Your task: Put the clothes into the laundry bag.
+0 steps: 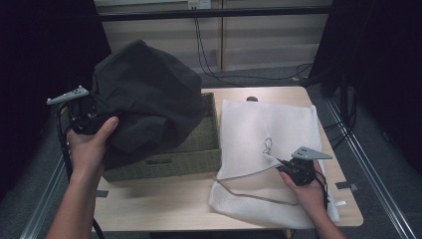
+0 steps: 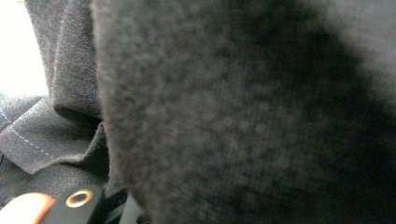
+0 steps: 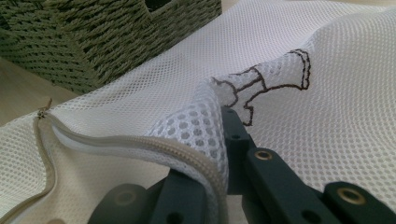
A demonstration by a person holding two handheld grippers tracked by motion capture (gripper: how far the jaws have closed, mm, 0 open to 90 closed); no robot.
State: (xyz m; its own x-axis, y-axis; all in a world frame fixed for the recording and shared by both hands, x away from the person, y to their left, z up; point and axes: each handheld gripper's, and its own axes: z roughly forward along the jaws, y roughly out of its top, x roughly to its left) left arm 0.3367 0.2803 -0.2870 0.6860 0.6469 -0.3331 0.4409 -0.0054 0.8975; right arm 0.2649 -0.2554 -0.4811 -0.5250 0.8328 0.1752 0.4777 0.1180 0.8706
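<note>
Nearest to the person, at about 5 o'clock on the counter (image 1: 164, 206), the right hand (image 1: 309, 193) holds the right hand-held gripper (image 1: 281, 163). Its jaws are clenched on the edge of the white mesh laundry bag (image 1: 278, 124), right at the beige zipper (image 3: 140, 142). In the right gripper view the mesh fold and the zipper tape lie pinched between the two black jaws, and a brown embroidered drawing (image 3: 271, 81) shows on the mesh just behind them. The zipper is open along this edge, so the mouth of the bag gapes a little; what is inside I cannot tell. The bag lies flat and covers most of the right half of the counter, from 5 o'clock up to 1 o'clock.

At 9 o'clock the left hand (image 1: 92, 144) holds the left hand-held gripper (image 1: 82, 117), which is grasping a dark grey garment (image 1: 147, 94). The garment hangs bunched above the woven basket (image 1: 199, 154); its lower part reaches down into the basket. In the left gripper view the dark cloth lies very close to the lens, with a stitched seam (image 2: 28, 140) at the left.

The basket stands at the left centre, just beside the bag. What else it holds is hidden by the garment.
</note>
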